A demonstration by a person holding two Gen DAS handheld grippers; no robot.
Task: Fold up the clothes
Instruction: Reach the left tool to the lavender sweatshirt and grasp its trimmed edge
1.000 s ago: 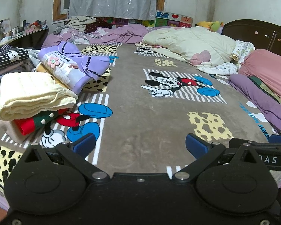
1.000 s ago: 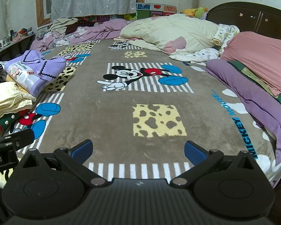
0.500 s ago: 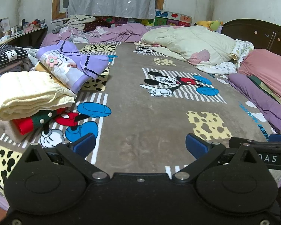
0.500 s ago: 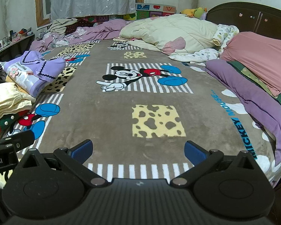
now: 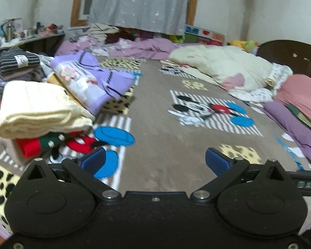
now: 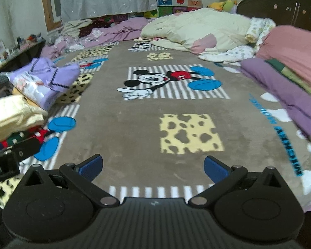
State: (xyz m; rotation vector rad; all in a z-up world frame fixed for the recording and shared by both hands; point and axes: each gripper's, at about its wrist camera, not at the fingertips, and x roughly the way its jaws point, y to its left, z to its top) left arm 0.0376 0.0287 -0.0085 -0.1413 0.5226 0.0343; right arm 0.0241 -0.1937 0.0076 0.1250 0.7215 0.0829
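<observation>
Grippers idle between garments: left gripper and right gripper both spread, empty, above bare blanket. Folded stack at left. Next: fetch unfolded garment from far pile.

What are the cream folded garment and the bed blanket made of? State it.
Cream folded garment: looks like a soft ribbed knit, matte, with fine ridges and thick rounded folds. Bed blanket: apparently short-pile fleece or plush, matte, with a printed cartoon pattern and faint brushed marks.
</observation>
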